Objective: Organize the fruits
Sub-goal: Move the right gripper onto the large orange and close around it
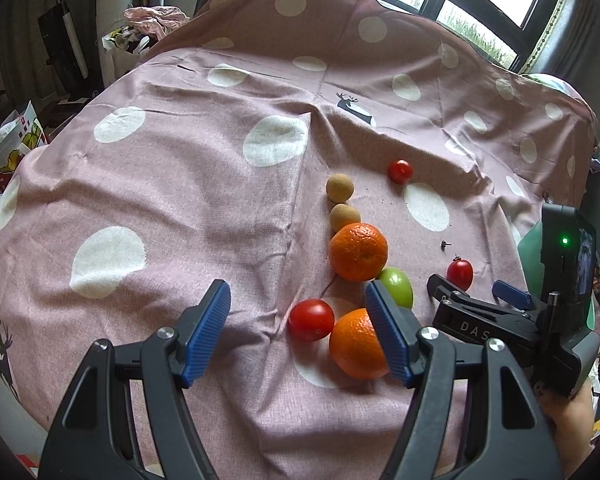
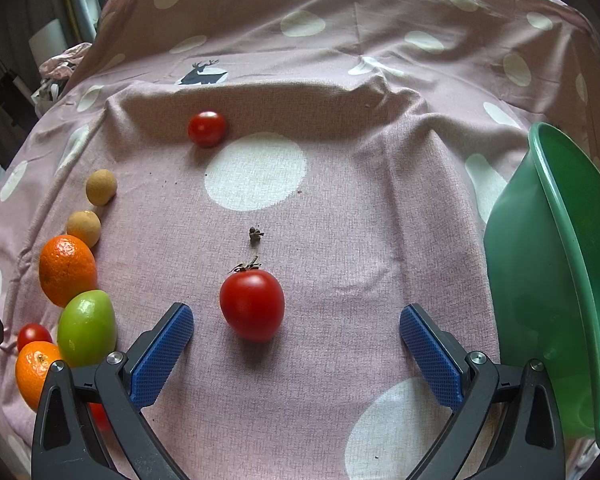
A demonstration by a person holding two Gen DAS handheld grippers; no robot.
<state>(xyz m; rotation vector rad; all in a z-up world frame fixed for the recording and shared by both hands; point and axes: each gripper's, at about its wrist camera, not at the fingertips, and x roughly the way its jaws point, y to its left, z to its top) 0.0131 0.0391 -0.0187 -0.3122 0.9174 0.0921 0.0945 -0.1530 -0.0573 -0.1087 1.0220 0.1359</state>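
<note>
I am holding the right gripper (image 2: pixel 296 348) with jaws spread wide, empty, a red tomato (image 2: pixel 252 305) lying between its tips at 12 o'clock. I am keeping the left gripper (image 1: pixel 298 320) likewise agape, a small tomato (image 1: pixel 311 319) and orange (image 1: pixel 356 344) lying at its 1 o'clock; the green bowl (image 2: pixel 556 280) is sitting at 3 o'clock.

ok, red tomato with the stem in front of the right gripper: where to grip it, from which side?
Grip the stemmed tomato across its round middle, coming straight ahead with the open right gripper. Both flanks look clear on the cloth, and its stem points away.
</note>
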